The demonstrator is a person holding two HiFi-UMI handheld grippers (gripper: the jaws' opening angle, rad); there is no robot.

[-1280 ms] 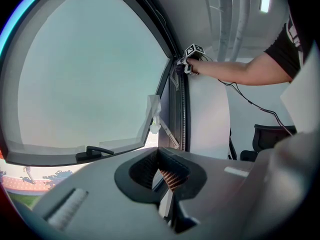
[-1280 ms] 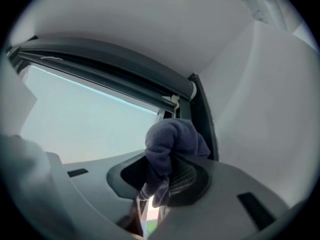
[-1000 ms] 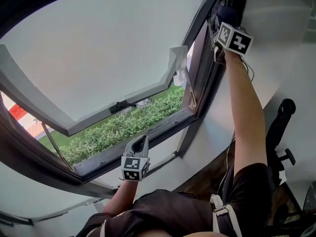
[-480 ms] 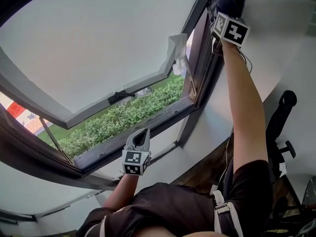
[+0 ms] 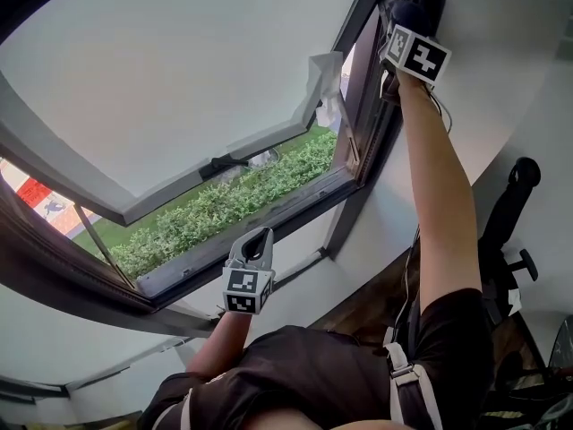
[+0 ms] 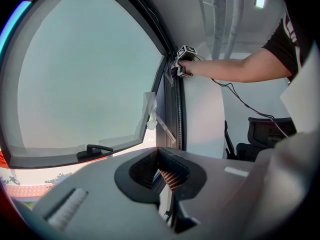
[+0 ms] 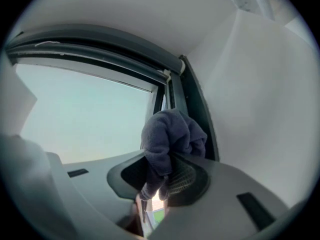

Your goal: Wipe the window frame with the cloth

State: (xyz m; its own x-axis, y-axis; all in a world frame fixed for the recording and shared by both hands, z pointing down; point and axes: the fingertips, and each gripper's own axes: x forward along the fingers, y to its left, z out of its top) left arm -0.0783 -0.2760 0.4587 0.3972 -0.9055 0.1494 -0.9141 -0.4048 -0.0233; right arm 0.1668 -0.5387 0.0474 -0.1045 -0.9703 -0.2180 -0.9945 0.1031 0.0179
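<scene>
High on the window frame [image 5: 363, 133], gripping a bunched grey-blue cloth [image 7: 170, 134] tight in the right gripper [image 7: 162, 176]; lower down, holding the left gripper [image 6: 161, 173] closed and empty, well apart from it.

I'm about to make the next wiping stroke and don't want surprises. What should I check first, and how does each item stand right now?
1. Cloth gripped: ok. The right gripper has its tongs shut on the cloth.
2. Cloth touching the window frame: cannot tell. It is bunched just in front of the dark upright.
3. Left gripper out of the way: ok. It sits low, below the opening.
4. Left tongs empty: ok. They are shut on nothing.
5. Sash swung open: ok.
</scene>
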